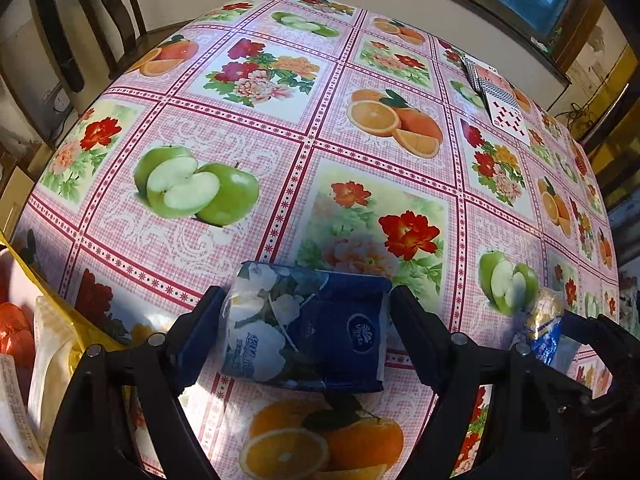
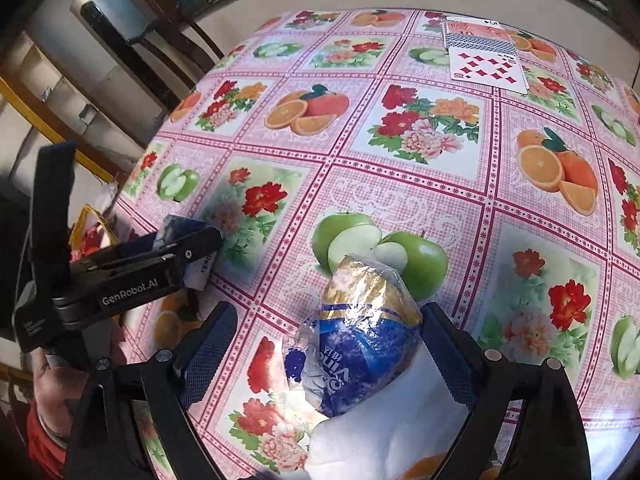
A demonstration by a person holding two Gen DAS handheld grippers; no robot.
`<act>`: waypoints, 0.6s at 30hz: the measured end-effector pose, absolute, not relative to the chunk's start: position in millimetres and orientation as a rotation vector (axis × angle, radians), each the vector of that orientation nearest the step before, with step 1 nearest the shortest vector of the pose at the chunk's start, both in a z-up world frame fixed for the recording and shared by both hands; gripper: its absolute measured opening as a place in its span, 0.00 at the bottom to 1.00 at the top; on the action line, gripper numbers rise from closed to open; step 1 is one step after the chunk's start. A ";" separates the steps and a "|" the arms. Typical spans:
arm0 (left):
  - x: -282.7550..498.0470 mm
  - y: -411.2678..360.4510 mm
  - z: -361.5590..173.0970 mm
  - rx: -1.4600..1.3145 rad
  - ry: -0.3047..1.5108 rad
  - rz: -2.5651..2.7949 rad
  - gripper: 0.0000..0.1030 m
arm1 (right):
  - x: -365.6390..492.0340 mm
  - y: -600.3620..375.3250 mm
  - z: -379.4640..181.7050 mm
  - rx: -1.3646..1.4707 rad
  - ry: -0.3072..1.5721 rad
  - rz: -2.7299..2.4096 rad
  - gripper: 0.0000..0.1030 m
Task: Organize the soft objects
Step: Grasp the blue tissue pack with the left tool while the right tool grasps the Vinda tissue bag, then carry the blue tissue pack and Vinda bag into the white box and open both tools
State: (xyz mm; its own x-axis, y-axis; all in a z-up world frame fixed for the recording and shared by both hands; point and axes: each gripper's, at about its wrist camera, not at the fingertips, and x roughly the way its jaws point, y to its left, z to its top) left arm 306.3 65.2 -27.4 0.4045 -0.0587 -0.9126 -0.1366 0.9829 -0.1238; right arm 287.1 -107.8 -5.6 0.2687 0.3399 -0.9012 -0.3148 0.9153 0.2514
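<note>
Left wrist view showed the left gripper spread wide around a dark blue tissue pack printed with white flowers, which lay flat on the fruit-and-flower tablecloth. Its left finger looked to be touching the pack's side, while the right one stood just beside the other edge, so nothing was clamped. At about three o'clock from this pack, a second item showed: a crumpled blue-and-gold tissue packet, with the right gripper's dark frame behind it.

Right wrist view had the right gripper also gaping, its fingers either side of that blue-and-gold packet (the wrapper looked torn open, with white tissue spilling toward six o'clock). I could not tell whether either pad touched it. At nine o'clock, the left gripper's body crossed the frame, a hand below it. Playing cards lay near the table's far edge at one o'clock, well apart from both packs.
</note>
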 end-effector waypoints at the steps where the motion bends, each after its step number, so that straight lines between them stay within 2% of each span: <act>1: 306.9 63.3 -27.3 -0.183 1.155 0.045 0.81 | 286.3 -104.1 -7.9 -0.006 1.218 0.440 0.81; 2: 306.5 61.7 -26.9 -0.184 1.153 0.034 0.81 | 285.1 -100.3 -11.0 -0.036 1.220 0.440 0.65; 3: 306.2 59.5 -26.6 -0.183 1.155 0.016 0.81 | 282.5 -96.9 -14.7 -0.070 1.222 0.434 0.64; 4: 305.6 57.8 -25.9 -0.184 1.154 0.003 0.80 | 279.1 -93.8 -14.1 -0.113 1.198 0.424 0.58; 5: 304.9 55.8 -25.1 -0.175 1.151 0.001 0.72 | 275.9 -91.5 -15.0 -0.151 1.191 0.413 0.53; 7: 303.4 52.1 -24.9 -0.149 1.148 0.004 0.71 | 272.5 -93.2 -13.3 -0.152 1.183 0.416 0.46; 12: 294.5 56.3 -22.5 -0.192 1.141 -0.011 0.68 | 262.6 -117.3 -0.3 -0.022 1.136 0.444 0.45; 18: 264.4 61.7 5.7 -0.223 1.097 -0.034 0.68 | 245.7 -135.7 32.2 0.148 1.059 0.501 0.45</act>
